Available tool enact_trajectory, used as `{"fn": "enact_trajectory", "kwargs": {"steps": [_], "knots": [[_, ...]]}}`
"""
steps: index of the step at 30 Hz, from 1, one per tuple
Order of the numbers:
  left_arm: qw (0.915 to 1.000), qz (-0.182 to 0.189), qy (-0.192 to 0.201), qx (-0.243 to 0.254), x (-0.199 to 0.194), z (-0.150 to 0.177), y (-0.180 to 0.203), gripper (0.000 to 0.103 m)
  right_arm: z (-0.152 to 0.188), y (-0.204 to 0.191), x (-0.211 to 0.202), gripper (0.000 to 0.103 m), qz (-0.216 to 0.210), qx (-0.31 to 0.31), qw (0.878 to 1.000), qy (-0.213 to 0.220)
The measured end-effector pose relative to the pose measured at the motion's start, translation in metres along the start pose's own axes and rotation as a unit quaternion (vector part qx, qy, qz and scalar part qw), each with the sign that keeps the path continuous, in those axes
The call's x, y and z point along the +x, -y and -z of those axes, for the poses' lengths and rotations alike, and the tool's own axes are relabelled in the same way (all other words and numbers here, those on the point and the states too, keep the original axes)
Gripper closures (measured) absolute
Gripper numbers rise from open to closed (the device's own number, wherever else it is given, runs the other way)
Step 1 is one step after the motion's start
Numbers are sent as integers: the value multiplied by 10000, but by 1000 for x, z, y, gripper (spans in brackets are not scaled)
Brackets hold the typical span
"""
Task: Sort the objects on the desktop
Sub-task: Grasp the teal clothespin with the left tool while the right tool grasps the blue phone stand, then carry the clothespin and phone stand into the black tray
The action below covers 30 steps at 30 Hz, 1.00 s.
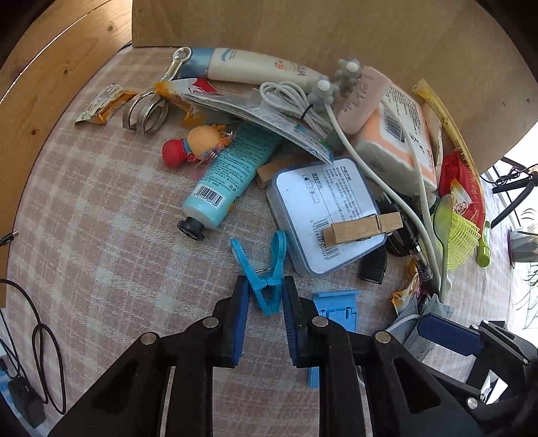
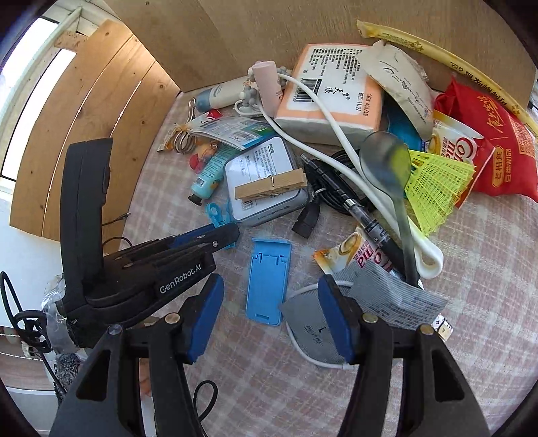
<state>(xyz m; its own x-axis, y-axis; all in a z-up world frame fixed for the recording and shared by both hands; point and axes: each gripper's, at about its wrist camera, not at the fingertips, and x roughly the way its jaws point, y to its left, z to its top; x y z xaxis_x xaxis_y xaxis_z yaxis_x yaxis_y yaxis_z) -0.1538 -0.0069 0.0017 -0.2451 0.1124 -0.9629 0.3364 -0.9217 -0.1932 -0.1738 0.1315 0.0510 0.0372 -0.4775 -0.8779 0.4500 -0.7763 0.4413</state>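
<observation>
The left gripper point(image 1: 265, 295) has its jaws drawn narrow around a blue plastic clothes peg point(image 1: 265, 272), whose lower end sits between the blue pads; whether they actually press it cannot be told. The peg lies on the checked cloth of the desk point(image 1: 111, 235), just in front of a flat tin point(image 1: 322, 215) lying label-up with a wooden clothespin point(image 1: 363, 227) resting across it. What the tin holds cannot be seen.

The right gripper point(image 2: 270, 319) hangs with jaws wide and empty above a blue phone stand point(image 2: 267, 280) and a grey face mask point(image 2: 314, 331), the right pad lying over the mask's edge.

Toward the far edge, against the wooden board point(image 1: 302, 30), the clutter piles up: a turquoise tube point(image 1: 228, 171), a tissue pack point(image 2: 331, 90), a white cable point(image 1: 403, 168), a red snack bag point(image 2: 491, 144), a green spoon point(image 2: 390, 168) and a yellow-green mesh piece point(image 2: 437, 188).
</observation>
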Motion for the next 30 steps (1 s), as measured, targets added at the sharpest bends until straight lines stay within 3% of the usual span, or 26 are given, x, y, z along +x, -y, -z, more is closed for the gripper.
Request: {"fn": "enact_trajectory", "kwargs": {"steps": [6, 15, 18, 21, 22, 25, 30], "knots": [[9999, -16, 127, -75, -7, 11, -25, 85, -6, -13, 28, 46, 111, -97, 9997, -218], [9990, 74, 225, -380, -21, 47, -64, 85, -7, -33, 61, 45, 779, -356, 9953, -453], [9984, 105, 304, -475, -29, 61, -76, 85, 0, -53, 70, 45, 1265, -826, 9873, -491], [9975, 172, 381, -569, -38, 76, -86, 85, 14, -76, 83, 46, 1934, -1630, 9663, -480], [9972, 171, 412, -595, -41, 82, -89, 85, 18, -81, 84, 52, 1990, -1802, 9624, -412], [9963, 195, 470, -693, -48, 98, -97, 85, 19, -84, 85, 68, 1916, -1824, 9634, -440], [9951, 273, 535, -780, -61, 124, -104, 85, 29, -82, 83, 68, 1559, -1604, 9735, -475]]}}
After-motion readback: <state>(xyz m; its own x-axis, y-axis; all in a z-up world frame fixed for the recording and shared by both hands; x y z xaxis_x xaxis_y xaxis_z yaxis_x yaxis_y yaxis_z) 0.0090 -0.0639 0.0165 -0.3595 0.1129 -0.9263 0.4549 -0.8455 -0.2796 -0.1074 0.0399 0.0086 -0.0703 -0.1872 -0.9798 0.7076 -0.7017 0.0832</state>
